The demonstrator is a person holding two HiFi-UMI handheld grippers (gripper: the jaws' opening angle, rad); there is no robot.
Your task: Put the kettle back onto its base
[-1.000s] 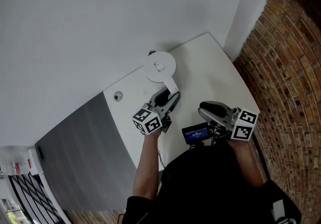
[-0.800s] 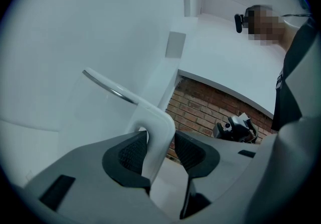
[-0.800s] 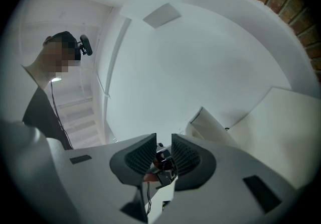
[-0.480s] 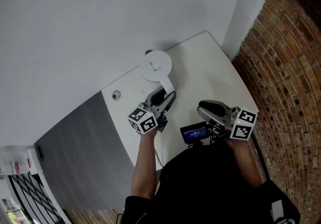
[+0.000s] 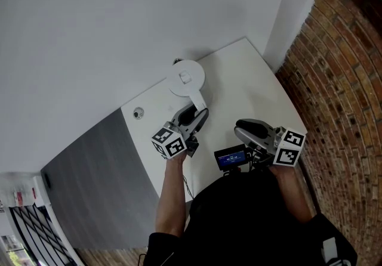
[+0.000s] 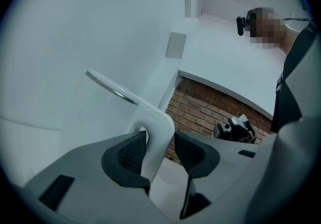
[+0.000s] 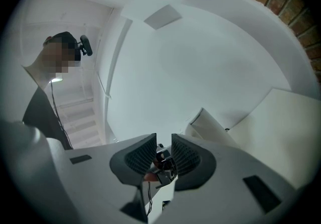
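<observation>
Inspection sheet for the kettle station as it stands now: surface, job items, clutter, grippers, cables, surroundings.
Surface: white table, set into the room's corner.
Job's things: white kettle near the table's wall-side edge, lid up; base not made out.
Clutter: small round fitting in the tabletop; small lit screen at the person's front.
Grippers: left gripper shut on kettle handle; right gripper open, holding nothing.
Cables: thin wire below the right jaws.
Surroundings: white wall, brick wall.

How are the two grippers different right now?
The left gripper grips the kettle by its handle; the right gripper holds nothing. The left gripper's jaws stand wider; the right gripper's are almost together. Both carry a marker cube.
</observation>
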